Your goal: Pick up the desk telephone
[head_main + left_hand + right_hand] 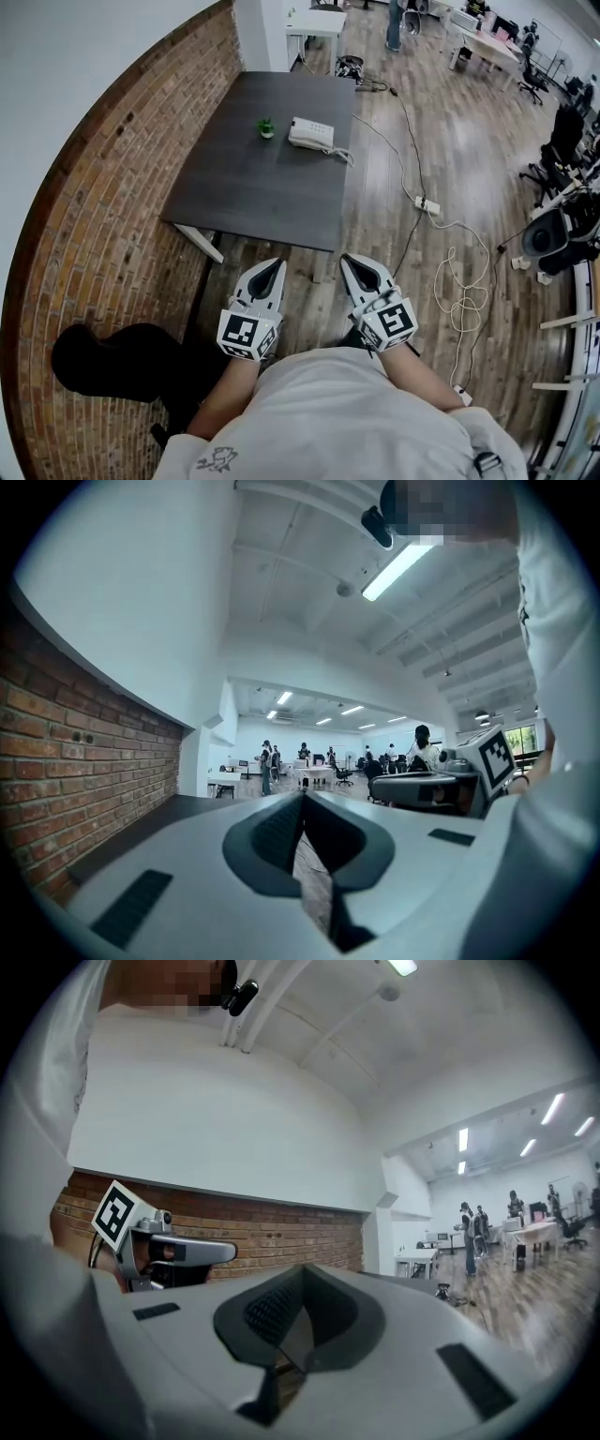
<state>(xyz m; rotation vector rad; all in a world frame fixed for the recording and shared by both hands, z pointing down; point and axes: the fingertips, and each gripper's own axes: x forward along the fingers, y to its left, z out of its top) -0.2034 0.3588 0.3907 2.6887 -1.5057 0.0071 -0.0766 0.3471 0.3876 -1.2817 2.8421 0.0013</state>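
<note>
The desk telephone (311, 134) lay on the dark bench (253, 187) in the upper middle of the head view, near the bench's right edge, with its coiled cord at its right. A small green plant (266, 127) stood just beside it on the left. Both claws were well apart from the bench, low in the frame by the person's body. The left claw (266, 270) and the right claw (362, 268) were each clenched on nothing. A brick wall (112, 216) ran along the left, and a power strip (427, 204) lay on the wooden floor at right.
</note>
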